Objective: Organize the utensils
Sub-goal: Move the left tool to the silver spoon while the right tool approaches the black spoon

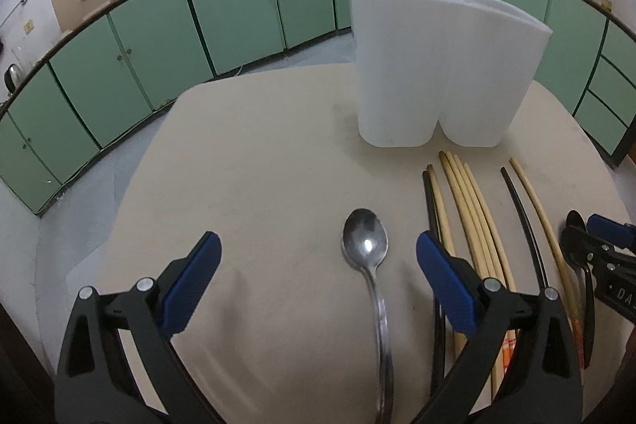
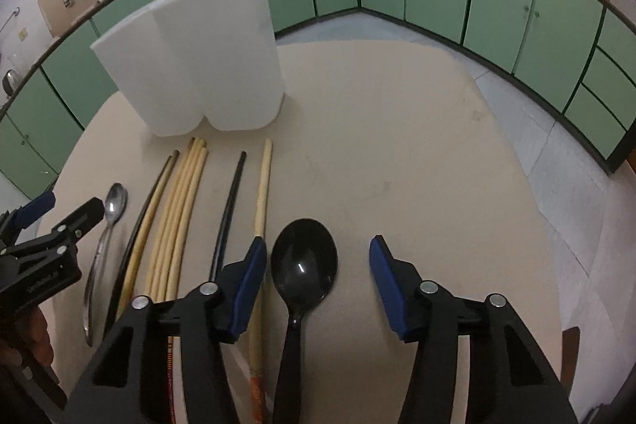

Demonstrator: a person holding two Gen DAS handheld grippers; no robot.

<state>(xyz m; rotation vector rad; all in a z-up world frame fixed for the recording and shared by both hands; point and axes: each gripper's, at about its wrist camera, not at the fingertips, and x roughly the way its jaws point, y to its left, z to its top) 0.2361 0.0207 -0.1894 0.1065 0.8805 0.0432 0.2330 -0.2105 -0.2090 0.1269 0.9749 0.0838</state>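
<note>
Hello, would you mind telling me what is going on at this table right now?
A person is sorting utensils with a handheld gripper in each hand. The left gripper is open around a metal spoon and the right gripper is open around a black spoon; neither is gripped. Both spoons and a row of chopsticks lie flat on the beige table. The white two-compartment holder stands upright behind them, with nothing visible in it.
</note>
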